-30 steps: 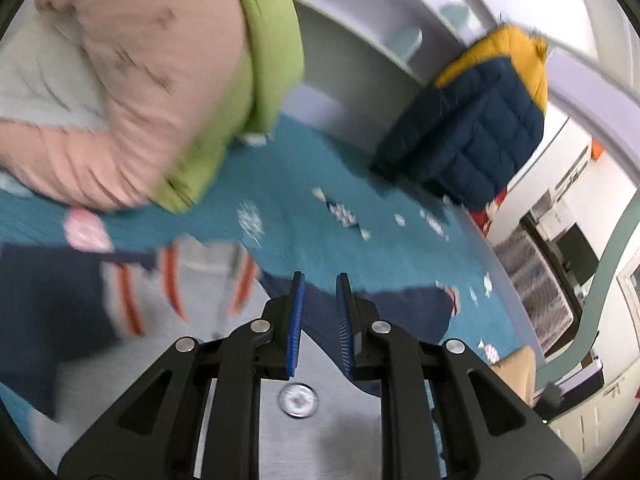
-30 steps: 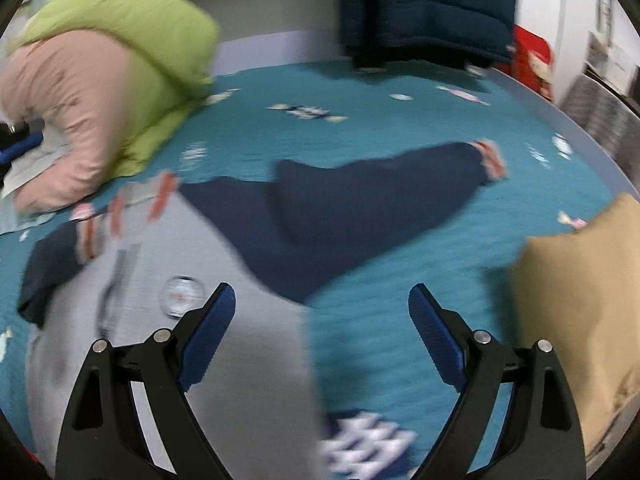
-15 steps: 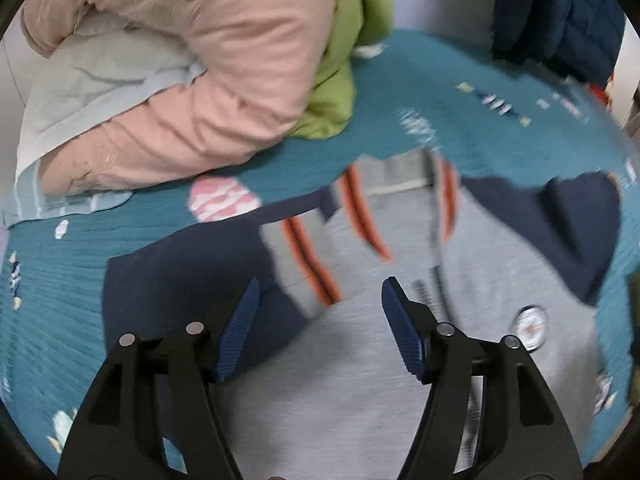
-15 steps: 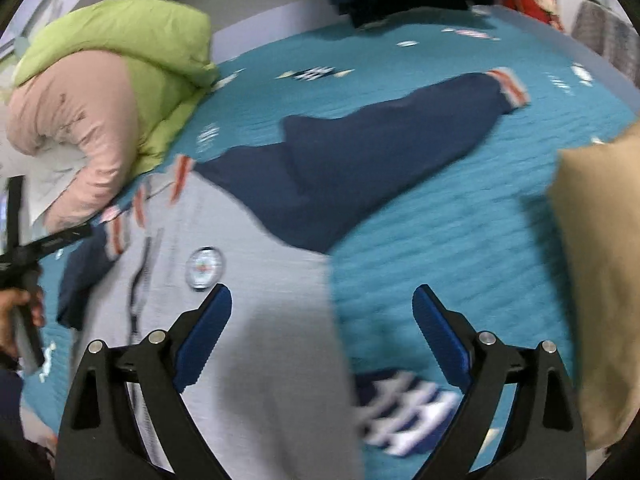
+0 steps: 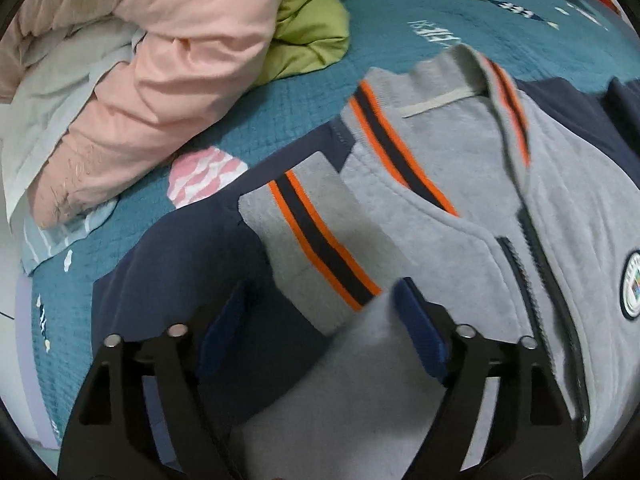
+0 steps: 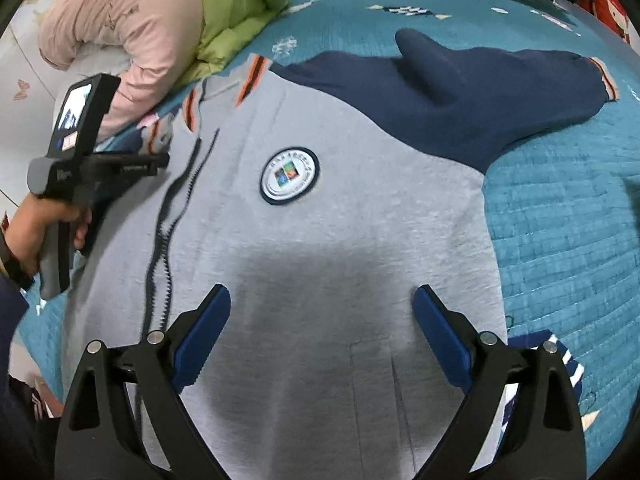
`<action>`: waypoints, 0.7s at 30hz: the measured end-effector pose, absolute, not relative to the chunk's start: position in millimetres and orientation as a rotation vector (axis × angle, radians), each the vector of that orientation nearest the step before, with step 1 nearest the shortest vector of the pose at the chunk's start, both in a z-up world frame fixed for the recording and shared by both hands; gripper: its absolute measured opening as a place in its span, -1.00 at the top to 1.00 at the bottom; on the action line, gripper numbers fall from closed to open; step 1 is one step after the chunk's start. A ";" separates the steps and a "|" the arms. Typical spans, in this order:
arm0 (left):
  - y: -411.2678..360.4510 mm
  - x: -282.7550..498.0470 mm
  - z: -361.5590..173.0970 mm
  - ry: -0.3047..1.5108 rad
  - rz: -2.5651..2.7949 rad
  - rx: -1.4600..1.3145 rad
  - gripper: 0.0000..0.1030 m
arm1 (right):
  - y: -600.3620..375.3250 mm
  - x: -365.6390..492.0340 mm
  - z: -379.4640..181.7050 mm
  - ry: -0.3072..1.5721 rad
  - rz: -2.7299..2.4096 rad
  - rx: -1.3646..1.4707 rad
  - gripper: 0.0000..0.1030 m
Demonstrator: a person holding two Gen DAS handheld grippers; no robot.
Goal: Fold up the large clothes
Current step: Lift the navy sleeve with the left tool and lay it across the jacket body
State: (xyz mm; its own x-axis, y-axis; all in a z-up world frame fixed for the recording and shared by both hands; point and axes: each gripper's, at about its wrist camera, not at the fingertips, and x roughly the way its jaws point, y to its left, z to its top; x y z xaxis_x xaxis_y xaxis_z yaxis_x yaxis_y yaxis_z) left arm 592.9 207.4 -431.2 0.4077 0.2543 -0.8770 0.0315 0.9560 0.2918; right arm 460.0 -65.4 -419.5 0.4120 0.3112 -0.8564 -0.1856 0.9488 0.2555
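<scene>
Jacket (image 6: 328,240): a grey zip jacket with navy sleeves lay flat, front side up, on the teal bedspread (image 6: 560,240); in the right wrist view it filled the middle of the frame.
Collar (image 5: 452,84): grey with orange and navy stripes, it lay at about 1 o'clock in the left wrist view.
Left sleeve (image 5: 192,264): navy with a grey striped cuff (image 5: 312,236); the cuff was folded over onto the grey chest.
Right sleeve (image 6: 460,92): it stretched toward 2 o'clock in the right wrist view, flat on the bedspread, with one raised wrinkle.
Badge (image 6: 290,175): a round emblem on the chest, just beside the zipper (image 6: 164,236), which looked partly undone.
Left hand-held gripper (image 5: 320,336): its jaws were opening, wide apart over the cuff and grey body; the blue pads (image 5: 420,336) pressed on nothing.
Right hand-held gripper (image 6: 320,340): its jaws stood wide apart above the lower grey front, with fabric under them but nothing pinched.
Hand (image 6: 36,228): at 9 o'clock in the right wrist view, it held the handle of the left tool.
Pile (image 5: 180,60): pink and green padded clothes lay at 11 o'clock, near the collar but apart from it.
</scene>
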 end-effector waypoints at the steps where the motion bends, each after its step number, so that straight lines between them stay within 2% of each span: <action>1: 210.0 595.8 -431.6 1.154 0.143 0.268 -0.64 | -66.0 461.4 -422.9 1.113 0.313 0.134 -0.74; 2: 212.2 597.5 -430.9 1.156 0.141 0.245 -0.62 | -67.3 461.5 -424.6 1.118 0.315 0.142 -0.74; 3: 216.0 600.2 -429.0 1.160 0.135 0.198 -0.45 | -67.6 461.4 -426.3 1.118 0.315 0.143 -0.74; 4: 217.9 601.1 -426.0 1.160 0.130 0.170 -0.19 | -67.9 460.3 -427.1 1.117 0.316 0.140 -0.74; 5: 219.1 602.3 -422.9 1.153 0.141 0.167 -0.13 | -67.4 459.6 -427.7 1.115 0.318 0.132 -0.74; 6: 217.9 602.2 -421.1 1.154 0.153 0.186 0.01 | -67.2 459.5 -427.9 1.113 0.321 0.127 -0.74; 10: 221.2 600.2 -407.9 1.128 0.158 0.150 0.22 | -69.8 460.7 -428.5 1.113 0.334 0.144 -0.74; 13: 218.4 589.7 -379.8 1.057 0.131 0.105 0.23 | -73.5 461.3 -428.3 1.117 0.345 0.164 -0.72; 15: 214.2 583.2 -358.4 1.024 0.090 0.063 0.23 | -76.1 461.9 -428.3 1.121 0.347 0.176 -0.64; 18: 200.6 573.9 -328.3 0.986 0.005 0.004 0.23 | -78.4 463.6 -430.4 1.133 0.333 0.165 -0.43; 20: 179.5 568.8 -308.7 0.958 -0.085 -0.035 0.23 | -80.2 464.0 -430.3 1.134 0.317 0.151 -0.13; 21: 165.5 568.3 -302.0 0.947 -0.116 -0.041 0.23 | -82.0 464.3 -429.9 1.131 0.301 0.143 -0.06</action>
State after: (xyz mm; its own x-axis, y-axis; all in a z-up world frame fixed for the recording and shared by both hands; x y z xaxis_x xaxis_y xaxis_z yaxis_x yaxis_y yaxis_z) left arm 568.3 165.5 -302.0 0.5783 -0.1173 -0.8073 0.0809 0.9930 -0.0863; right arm 464.3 -82.0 -429.9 0.3913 0.3078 -0.8673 -0.1636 0.9506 0.2636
